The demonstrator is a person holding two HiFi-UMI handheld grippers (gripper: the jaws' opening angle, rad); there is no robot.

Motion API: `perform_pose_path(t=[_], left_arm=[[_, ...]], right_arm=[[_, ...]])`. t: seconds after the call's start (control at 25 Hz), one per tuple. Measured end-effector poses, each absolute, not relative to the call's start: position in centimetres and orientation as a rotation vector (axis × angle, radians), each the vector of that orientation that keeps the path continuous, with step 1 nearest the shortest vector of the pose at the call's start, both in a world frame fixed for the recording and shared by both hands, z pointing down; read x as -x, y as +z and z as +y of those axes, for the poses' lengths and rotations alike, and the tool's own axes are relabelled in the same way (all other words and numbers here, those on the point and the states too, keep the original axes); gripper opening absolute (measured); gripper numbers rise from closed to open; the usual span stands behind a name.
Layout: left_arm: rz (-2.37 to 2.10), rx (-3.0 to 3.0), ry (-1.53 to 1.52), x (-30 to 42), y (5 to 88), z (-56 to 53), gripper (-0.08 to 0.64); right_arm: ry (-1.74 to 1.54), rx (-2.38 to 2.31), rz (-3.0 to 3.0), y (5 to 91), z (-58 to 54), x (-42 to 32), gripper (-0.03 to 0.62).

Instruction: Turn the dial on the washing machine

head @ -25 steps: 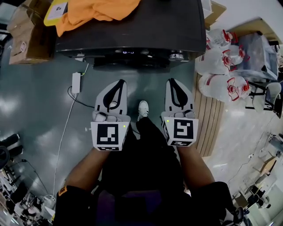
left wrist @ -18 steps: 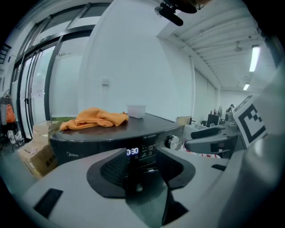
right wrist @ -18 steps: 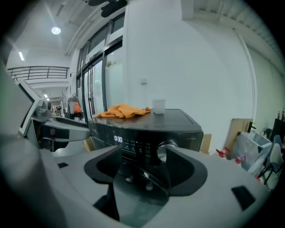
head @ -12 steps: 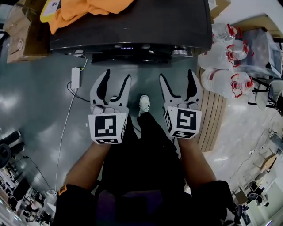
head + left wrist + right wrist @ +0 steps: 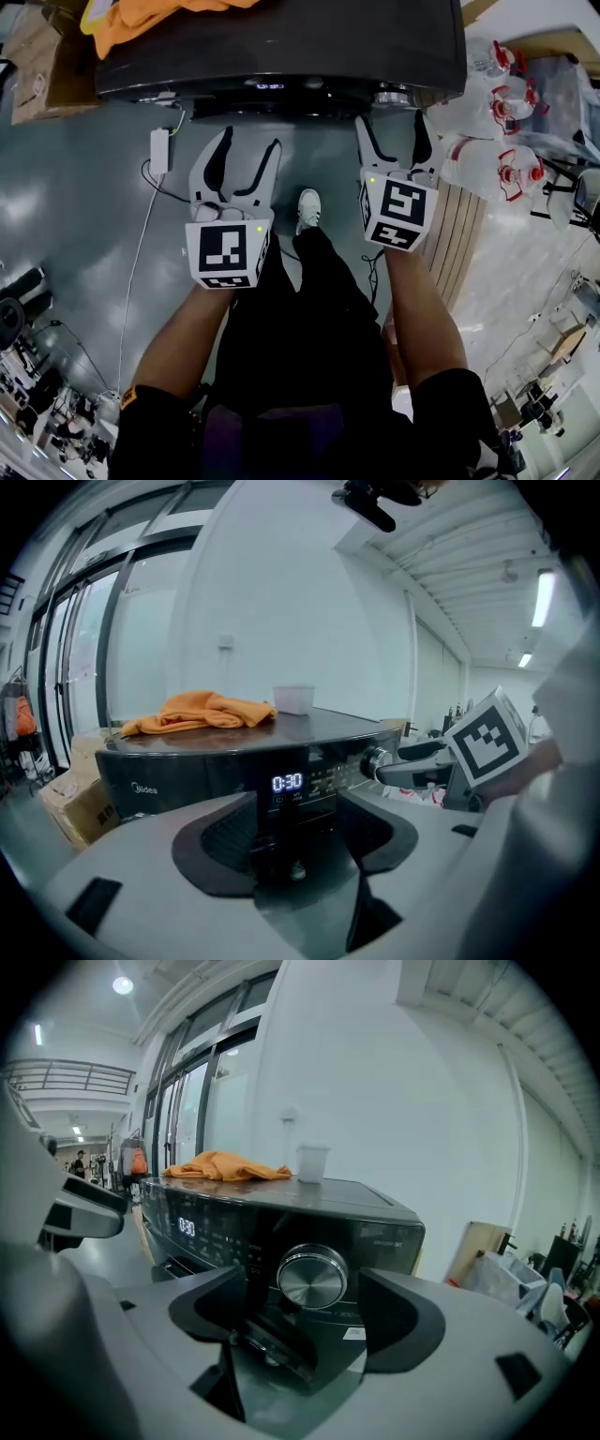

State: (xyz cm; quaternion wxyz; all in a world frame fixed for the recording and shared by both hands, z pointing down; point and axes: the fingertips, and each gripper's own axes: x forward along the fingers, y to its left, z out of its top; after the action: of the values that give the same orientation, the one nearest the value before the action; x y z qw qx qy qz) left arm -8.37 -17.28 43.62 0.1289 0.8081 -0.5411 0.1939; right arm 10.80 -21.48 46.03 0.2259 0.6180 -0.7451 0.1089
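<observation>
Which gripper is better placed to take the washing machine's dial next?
Right. Both grippers' jaws have just been opening and hold nothing; the right gripper lines up on the dial, while the left gripper faces the display.

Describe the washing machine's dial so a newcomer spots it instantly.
Find the dark glossy washing machine with an orange cloth on top. On its front panel, right of the lit digital display, sits the round brushed-metal dial, the only raised silver knob there.
</observation>
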Motion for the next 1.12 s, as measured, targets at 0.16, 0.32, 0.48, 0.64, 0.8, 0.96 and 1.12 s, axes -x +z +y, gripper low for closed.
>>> perform_pose_path(t=[0.16, 0.32, 0.48, 0.64, 0.8, 0.96, 1.12], left_arm=[[-1.586, -2.328, 0.579, 9.0, 44.6, -17.8, 0.254], [-1.595, -2.321, 0.599, 9.2, 45.2, -18.1, 0.253], [-1.597, -2.315, 0.598, 9.0, 45.6, -18.2, 0.253], [-1.592, -2.319, 0.603, 8.8, 45.7, -18.2, 0.253], [-1.588, -2.316, 0.604, 8.8, 45.8, -18.0, 0.253], [-1.585, -2.315, 0.597, 8.6, 45.8, -17.9, 0.253], [-1.58, -2.317, 0.584, 8.5, 45.5, -17.8, 0.253]], right_arm=[[0.291, -1.716, -2.038, 46.7, -22.2, -11.2, 0.376], [0.246, -1.728, -2.018, 46.9, -22.6, -11.5, 0.359], [0.204, -1.73, -2.003, 46.8, -22.9, -11.5, 0.295], [0.202, -1.723, -2.007, 46.8, -23.0, -11.2, 0.281], [0.262, -1.755, -2.026, 47.0, -23.0, -11.5, 0.273], [0.611, -1.877, -2.117, 47.1, -22.9, -12.1, 0.273], [0.846, -1.935, -2.178, 47.2, -22.8, -12.4, 0.272]])
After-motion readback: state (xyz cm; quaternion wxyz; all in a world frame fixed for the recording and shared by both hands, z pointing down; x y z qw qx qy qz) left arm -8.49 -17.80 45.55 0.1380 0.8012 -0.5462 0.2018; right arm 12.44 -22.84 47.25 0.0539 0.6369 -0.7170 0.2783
